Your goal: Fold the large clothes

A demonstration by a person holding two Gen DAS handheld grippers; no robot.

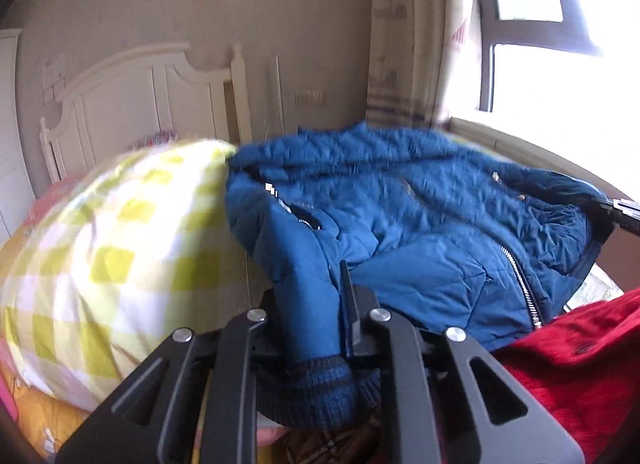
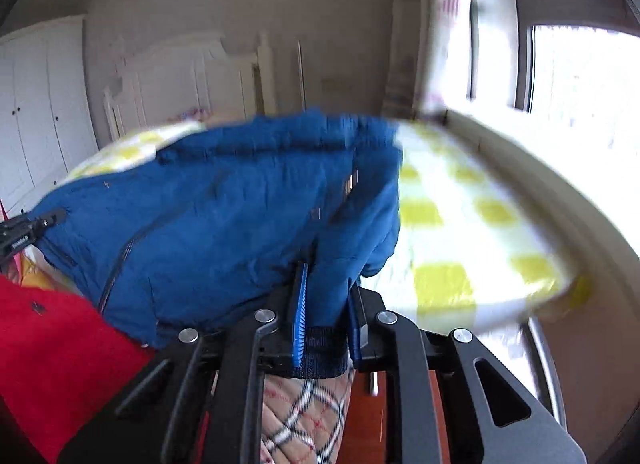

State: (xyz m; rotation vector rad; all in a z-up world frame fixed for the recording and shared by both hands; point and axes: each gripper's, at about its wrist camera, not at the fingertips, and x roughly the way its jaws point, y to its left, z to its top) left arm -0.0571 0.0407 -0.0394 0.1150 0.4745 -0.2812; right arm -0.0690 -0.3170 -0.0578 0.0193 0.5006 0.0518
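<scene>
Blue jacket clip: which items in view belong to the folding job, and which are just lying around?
Job:
blue jacket
left gripper, shut on a sleeve cuff
right gripper, shut on the other cuff

Lying about:
red garment
checked bedding
plaid quilted cloth

Jacket (image 1: 400, 224): spread on the bed cover (image 1: 120, 248), its body running back toward the headboard (image 1: 132, 104).
Left gripper (image 1: 308, 316): nearest the camera, jaws pressed on one sleeve (image 1: 308, 304) just above its knit cuff (image 1: 320, 388).
Right gripper (image 2: 326, 304): likewise nearest its camera, jaws pressed on the other sleeve (image 2: 352, 240), with that cuff (image 2: 320, 352) behind the pads.
Second garment (image 1: 580, 364): beside the jacket's near hem, between the two grippers; it seems to overlap the hem, though blur hides the edge.
Window (image 1: 560, 84): right of the bed.
Wardrobe (image 2: 36, 112): left of the headboard.
Quilted cloth (image 2: 304, 416): below the right gripper.
</scene>
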